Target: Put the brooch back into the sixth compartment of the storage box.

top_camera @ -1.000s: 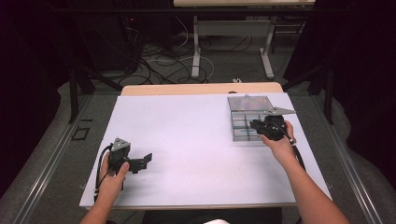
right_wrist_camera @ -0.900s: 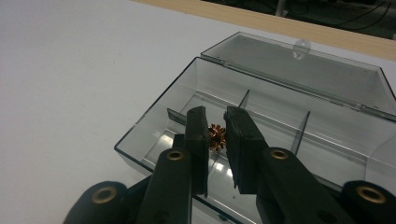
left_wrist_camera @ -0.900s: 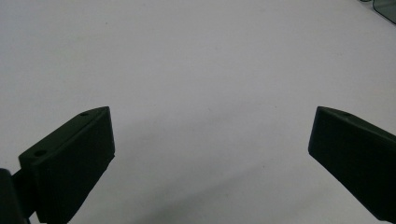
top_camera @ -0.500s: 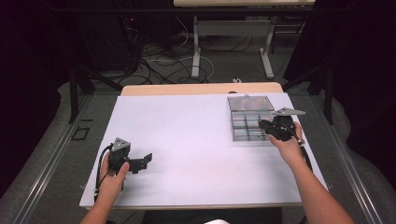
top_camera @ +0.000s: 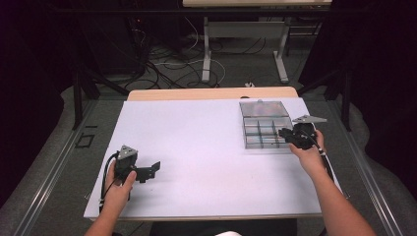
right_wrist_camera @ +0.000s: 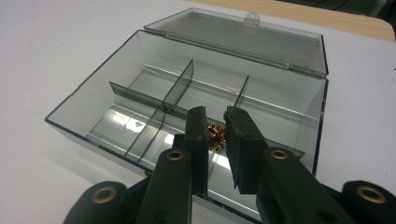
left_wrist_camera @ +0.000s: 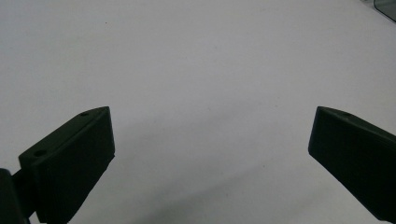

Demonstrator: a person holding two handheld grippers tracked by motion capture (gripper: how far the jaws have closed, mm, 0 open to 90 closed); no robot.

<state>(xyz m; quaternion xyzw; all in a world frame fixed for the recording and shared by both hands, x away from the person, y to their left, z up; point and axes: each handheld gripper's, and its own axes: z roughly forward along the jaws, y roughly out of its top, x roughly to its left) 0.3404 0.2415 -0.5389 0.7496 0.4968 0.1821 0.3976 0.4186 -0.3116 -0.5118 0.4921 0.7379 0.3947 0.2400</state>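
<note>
left tool (top_camera: 153, 170) gapes wide; right tool (right_wrist_camera: 216, 122) clamped (jaws near together).

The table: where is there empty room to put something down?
The white table is bare between the left gripper and the clear box, and along its far edge left of the box. It gets crowded at the right, where the right gripper holds a small coppery gear over the box.

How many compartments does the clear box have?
6: the clear smoky plastic box has two rows of three, near and far. The right tool hides part of the near row.
</note>
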